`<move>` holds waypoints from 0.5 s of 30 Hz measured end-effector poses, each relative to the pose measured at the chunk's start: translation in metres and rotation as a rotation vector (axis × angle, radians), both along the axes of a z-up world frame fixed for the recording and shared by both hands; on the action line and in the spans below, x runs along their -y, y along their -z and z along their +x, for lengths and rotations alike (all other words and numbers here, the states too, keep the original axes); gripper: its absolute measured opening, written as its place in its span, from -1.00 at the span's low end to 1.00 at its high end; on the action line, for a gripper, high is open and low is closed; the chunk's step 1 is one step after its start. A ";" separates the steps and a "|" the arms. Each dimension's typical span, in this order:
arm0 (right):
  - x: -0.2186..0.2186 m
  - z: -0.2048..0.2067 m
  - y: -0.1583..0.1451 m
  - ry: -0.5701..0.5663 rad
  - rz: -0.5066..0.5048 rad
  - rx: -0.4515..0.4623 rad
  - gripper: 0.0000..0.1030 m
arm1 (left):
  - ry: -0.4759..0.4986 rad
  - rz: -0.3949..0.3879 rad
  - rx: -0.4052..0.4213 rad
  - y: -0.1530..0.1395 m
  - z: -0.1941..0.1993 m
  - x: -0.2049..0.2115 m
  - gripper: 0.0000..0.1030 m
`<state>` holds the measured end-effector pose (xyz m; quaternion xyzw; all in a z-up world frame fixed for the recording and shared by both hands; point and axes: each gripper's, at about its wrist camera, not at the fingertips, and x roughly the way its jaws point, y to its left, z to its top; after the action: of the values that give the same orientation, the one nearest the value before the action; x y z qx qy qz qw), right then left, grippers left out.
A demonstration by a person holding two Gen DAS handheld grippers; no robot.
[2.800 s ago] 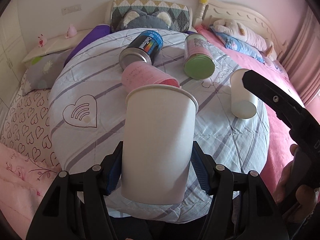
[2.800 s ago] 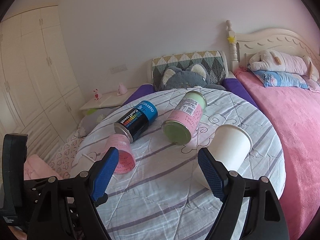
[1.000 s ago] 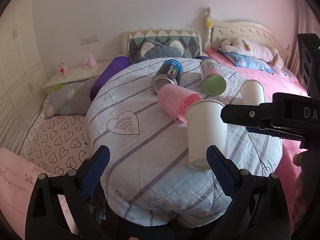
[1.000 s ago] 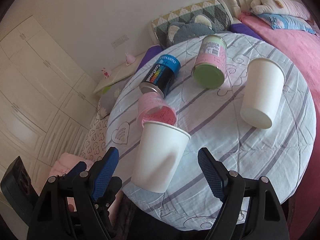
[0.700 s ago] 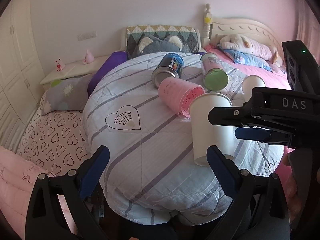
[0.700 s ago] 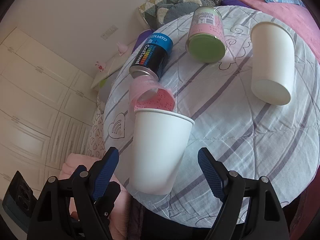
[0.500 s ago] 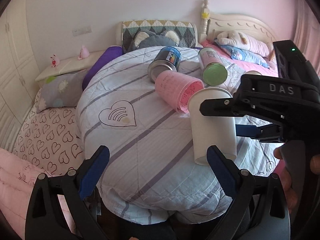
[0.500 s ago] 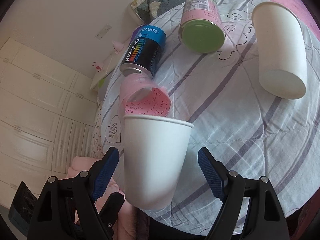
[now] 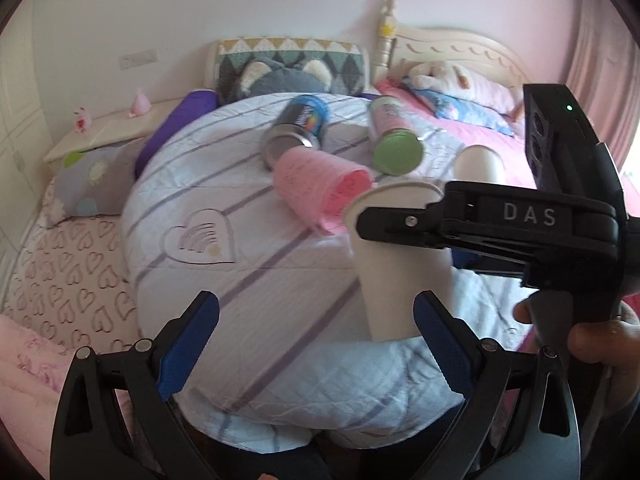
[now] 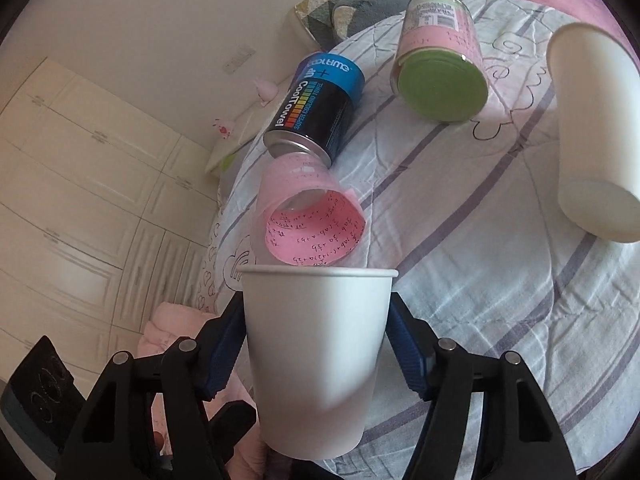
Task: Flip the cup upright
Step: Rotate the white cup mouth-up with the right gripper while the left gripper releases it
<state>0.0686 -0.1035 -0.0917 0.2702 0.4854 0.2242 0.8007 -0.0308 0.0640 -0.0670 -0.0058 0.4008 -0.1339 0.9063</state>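
Right gripper pinching upright white paper cup at both sides, rim up; left gripper spread wide, empty, just beside cup

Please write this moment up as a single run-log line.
right claw: shut on upright white cup | left claw: open, empty | second white cup: lying on round table

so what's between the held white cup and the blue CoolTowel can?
The pink cup on its side, mouth toward the white cup in the right claw, its base at the can. Clearest in the right wrist view.
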 end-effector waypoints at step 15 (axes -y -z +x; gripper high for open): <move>0.033 -0.018 -0.045 0.062 -0.216 0.272 0.33 | 0.019 0.075 0.043 0.004 0.034 0.049 0.93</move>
<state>0.0511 -0.1360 -0.0470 0.1645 0.3854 0.1806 0.8898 0.0029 0.0149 -0.0705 0.0350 0.3861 -0.1274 0.9130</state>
